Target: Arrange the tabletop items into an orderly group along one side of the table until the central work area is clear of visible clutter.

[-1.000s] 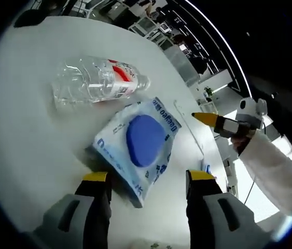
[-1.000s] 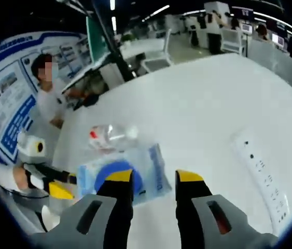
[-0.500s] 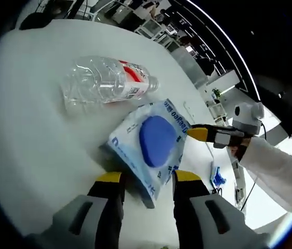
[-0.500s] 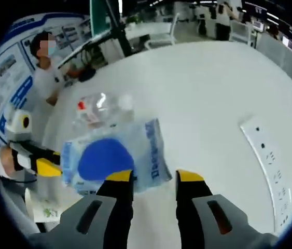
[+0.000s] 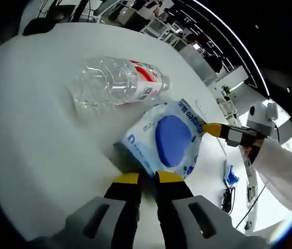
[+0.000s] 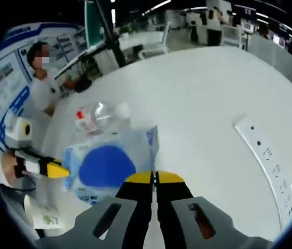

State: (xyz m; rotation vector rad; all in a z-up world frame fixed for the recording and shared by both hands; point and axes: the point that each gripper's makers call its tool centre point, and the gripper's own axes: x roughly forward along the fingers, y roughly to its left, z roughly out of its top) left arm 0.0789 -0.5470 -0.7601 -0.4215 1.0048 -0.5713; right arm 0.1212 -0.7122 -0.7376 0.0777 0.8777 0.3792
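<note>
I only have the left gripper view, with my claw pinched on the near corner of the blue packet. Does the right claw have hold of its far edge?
Observer: Yes. In the right gripper view the right claw has its jaws shut on the blue packet.
Operator: Anything else on that side?
Observer: A white power strip lies flat on the table, apart from the packet.
Operator: Anyone close?
Observer: A person is just past the table's far edge, beyond the bottle.
</note>
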